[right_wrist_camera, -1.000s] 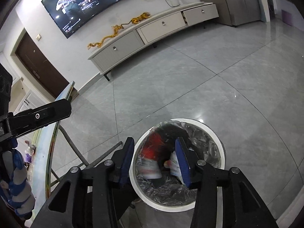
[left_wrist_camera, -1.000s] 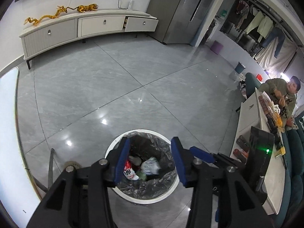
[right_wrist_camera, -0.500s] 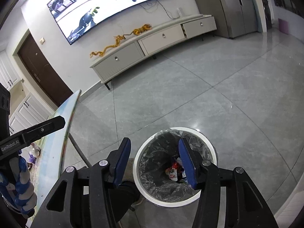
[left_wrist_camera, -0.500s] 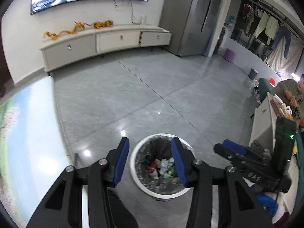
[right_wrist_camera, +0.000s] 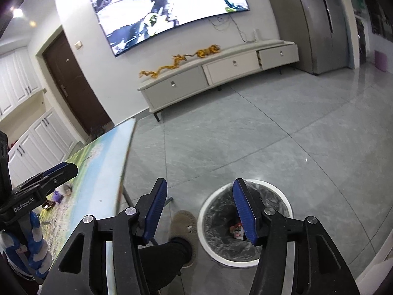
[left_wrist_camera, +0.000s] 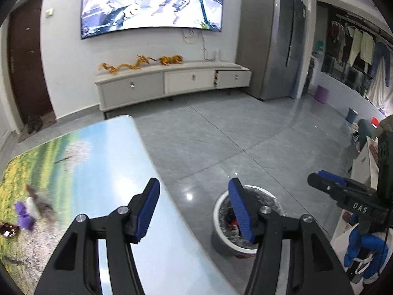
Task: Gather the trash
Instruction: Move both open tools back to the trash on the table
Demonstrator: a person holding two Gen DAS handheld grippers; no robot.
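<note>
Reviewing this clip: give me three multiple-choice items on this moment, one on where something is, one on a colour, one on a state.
1. Where does the trash bin stand?
A. on the floor beside the table
B. on the table
C. on the TV cabinet

2. What colour are the gripper pads?
A. red
B. blue
C. green

3. What is between the right gripper fingers?
A. a wrapper
B. a bottle
C. nothing

Answers:
1. A, the white bin sits on the grey tiles next to the table edge.
2. B, the pads of both grippers are blue, as on the left gripper.
3. C, its jaws are opening with only floor and bin seen between them.
</note>
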